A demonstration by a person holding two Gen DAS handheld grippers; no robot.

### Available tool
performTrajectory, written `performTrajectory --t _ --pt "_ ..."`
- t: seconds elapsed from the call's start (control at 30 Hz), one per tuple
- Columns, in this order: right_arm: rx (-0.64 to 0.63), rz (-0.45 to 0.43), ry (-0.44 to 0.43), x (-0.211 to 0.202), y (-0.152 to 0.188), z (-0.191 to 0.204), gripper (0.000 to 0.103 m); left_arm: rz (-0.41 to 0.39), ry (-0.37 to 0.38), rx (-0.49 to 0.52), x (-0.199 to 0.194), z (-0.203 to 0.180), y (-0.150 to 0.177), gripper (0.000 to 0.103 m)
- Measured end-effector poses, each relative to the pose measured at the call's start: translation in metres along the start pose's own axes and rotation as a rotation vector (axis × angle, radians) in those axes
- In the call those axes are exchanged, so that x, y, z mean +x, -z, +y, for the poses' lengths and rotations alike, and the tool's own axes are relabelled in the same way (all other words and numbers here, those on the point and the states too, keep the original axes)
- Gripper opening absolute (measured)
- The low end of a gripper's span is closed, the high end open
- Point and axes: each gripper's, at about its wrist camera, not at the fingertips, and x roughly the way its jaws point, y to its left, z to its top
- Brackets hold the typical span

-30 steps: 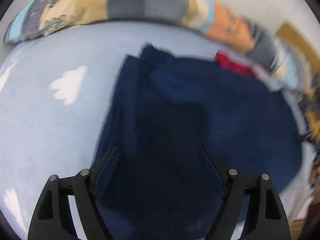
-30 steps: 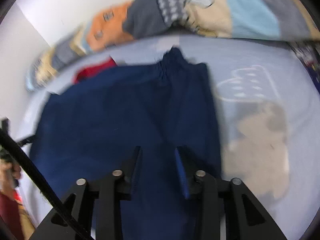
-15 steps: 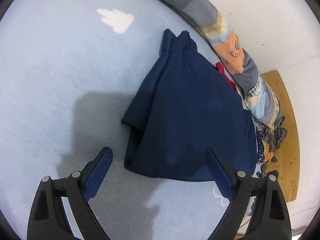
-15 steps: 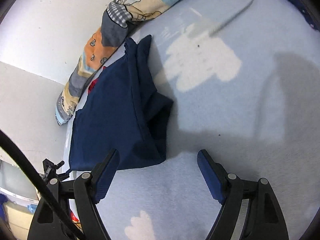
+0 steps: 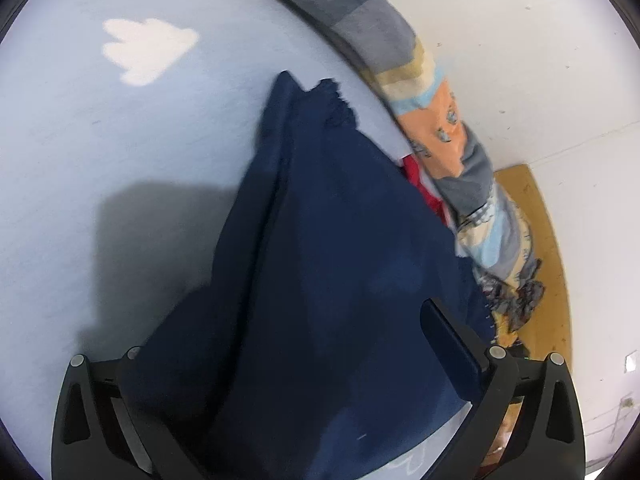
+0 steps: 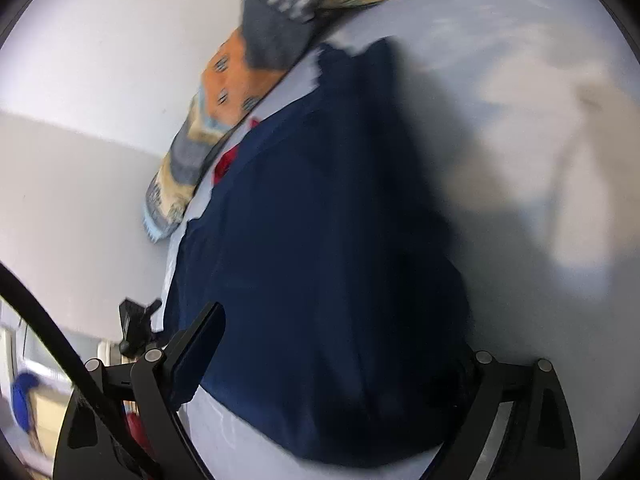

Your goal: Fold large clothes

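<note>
Tongs (image 5: pixel 296 364) over soft, rumpled navy garment (image 5: pixel 340 264)

**Count of things on the bed**

One navy garment (image 5: pixel 320 280) is lying in the middle of the frame. One red cloth (image 5: pixel 416 176) is showing right of centre, only a small part of it, so its kind is not clear. One patchwork quilt (image 5: pixel 448 132) is running along the upper right. One light blue sheet (image 5: pixel 120 160) is filling the left side, and one white cloud print (image 5: pixel 148 50) is showing on it at upper left. Two grippers are appearing: left gripper (image 5: pixel 288 360), right gripper (image 6: pixel 340 360), each at the bottom of its own frame.
</note>
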Motion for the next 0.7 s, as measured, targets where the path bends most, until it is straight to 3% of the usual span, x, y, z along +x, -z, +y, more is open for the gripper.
performTrajectory --t 0.03,0.07,0.1,0.13,0.17,0.23,0.33,0.4,0.57,0.7 --pt "-0.011 0.019 -0.015 0.01 -0.003 0.004 0.075 -0.006 0.013 0.0 0.004 -0.004 -0.001 0.095" --pt "-0.032 0.027 0.022 0.018 -0.005 0.009 0.063 -0.009 0.009 0.008 0.008 -0.01 -0.001 0.062" --pt "-0.054 0.023 0.078 0.022 -0.005 0.013 0.044 -0.004 -0.006 0.02 0.013 -0.016 -0.001 0.048" --pt "-0.074 0.016 0.135 0.024 -0.005 0.016 0.04 -0.017 -0.071 0.055 0.015 -0.024 0.001 0.041" --pt "-0.071 -0.003 0.131 0.021 -0.004 0.016 0.025 -0.023 -0.107 0.084 0.015 -0.029 0.003 0.028" --pt "-0.057 -0.025 0.158 0.009 -0.002 0.013 0.018 -0.043 -0.16 0.107 0.011 -0.03 0.006 0.009" --pt "-0.142 -0.046 0.229 0.002 0.002 0.026 0.015 -0.055 -0.158 0.105 0.003 -0.027 0.009 0.007" --pt "-0.181 -0.058 0.248 0.001 0.004 0.036 0.012 -0.065 -0.196 0.149 0.003 -0.034 0.013 0.007" --pt "-0.212 -0.137 0.148 -0.027 0.002 0.06 0.011 -0.091 -0.14 0.201 -0.02 -0.065 0.021 0.006" --pt "-0.274 -0.137 0.15 -0.043 0.015 0.089 0.011 -0.077 -0.114 0.24 -0.044 -0.087 0.038 0.006"
